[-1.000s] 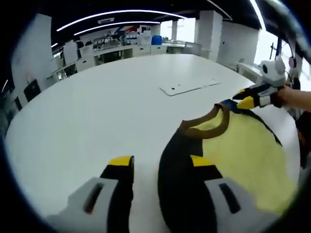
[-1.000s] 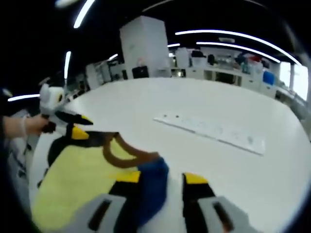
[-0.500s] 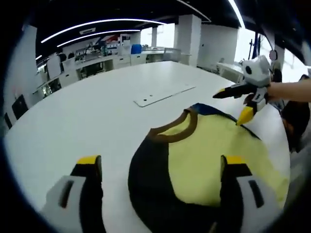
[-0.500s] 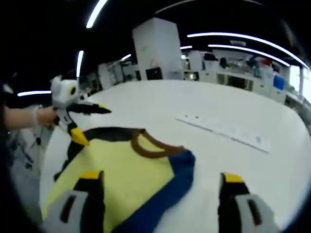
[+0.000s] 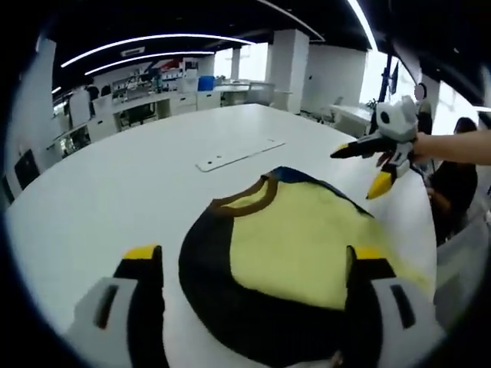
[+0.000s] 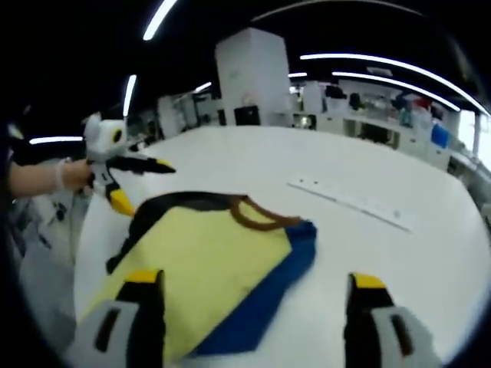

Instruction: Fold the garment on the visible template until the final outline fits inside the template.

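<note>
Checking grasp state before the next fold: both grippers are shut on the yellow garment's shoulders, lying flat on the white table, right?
Not quite. The left gripper and right gripper are both open, off the yellow garment, as both gripper views show. It does lie flat on the white table.

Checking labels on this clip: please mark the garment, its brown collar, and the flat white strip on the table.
garment (image 5: 299, 245), left gripper view, on the yellow front panel.
brown collar (image 6: 257, 218), right gripper view, on the neckline band.
white strip (image 5: 238, 154), left gripper view, on its middle.

left tongs jaws spread wide; right tongs likewise, holding nothing
</note>
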The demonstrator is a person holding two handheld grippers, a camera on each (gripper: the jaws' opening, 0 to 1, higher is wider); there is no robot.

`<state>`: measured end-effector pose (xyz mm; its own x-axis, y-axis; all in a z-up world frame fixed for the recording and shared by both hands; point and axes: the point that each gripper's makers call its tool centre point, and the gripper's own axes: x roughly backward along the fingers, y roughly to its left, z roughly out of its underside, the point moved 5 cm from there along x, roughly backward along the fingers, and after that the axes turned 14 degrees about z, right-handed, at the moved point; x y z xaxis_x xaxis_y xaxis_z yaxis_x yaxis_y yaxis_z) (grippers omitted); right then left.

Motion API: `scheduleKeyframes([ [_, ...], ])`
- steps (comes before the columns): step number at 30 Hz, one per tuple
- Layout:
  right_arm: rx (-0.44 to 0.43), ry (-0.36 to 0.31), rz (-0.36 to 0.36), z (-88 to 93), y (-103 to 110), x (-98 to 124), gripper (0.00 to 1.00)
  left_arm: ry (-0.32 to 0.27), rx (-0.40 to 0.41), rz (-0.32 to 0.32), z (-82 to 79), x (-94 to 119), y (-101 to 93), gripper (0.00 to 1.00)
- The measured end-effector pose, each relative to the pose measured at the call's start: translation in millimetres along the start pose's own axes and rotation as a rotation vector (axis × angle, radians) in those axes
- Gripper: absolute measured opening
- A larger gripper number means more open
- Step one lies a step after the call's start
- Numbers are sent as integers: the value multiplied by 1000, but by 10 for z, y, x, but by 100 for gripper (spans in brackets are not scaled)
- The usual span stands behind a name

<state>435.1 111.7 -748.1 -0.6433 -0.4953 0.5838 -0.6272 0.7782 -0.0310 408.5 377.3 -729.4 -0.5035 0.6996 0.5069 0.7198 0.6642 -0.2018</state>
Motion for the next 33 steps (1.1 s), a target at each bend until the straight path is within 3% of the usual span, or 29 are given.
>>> scheduleKeyframes([
  [9, 4, -10, 4, 89, 132, 366, 96, -12, -18, 15, 88, 306, -378, 93],
  [18, -34, -18, 37, 219, 150, 630, 95, -24, -17, 14, 227, 515, -534, 91],
  [24, -61, -13, 48, 297, 177, 720, 87, -36, -19, 17, 243, 600, -614, 89],
  [33, -84, 31, 35, 527, 314, 623, 80, -31, -25, 31, 301, 607, -723, 88],
])
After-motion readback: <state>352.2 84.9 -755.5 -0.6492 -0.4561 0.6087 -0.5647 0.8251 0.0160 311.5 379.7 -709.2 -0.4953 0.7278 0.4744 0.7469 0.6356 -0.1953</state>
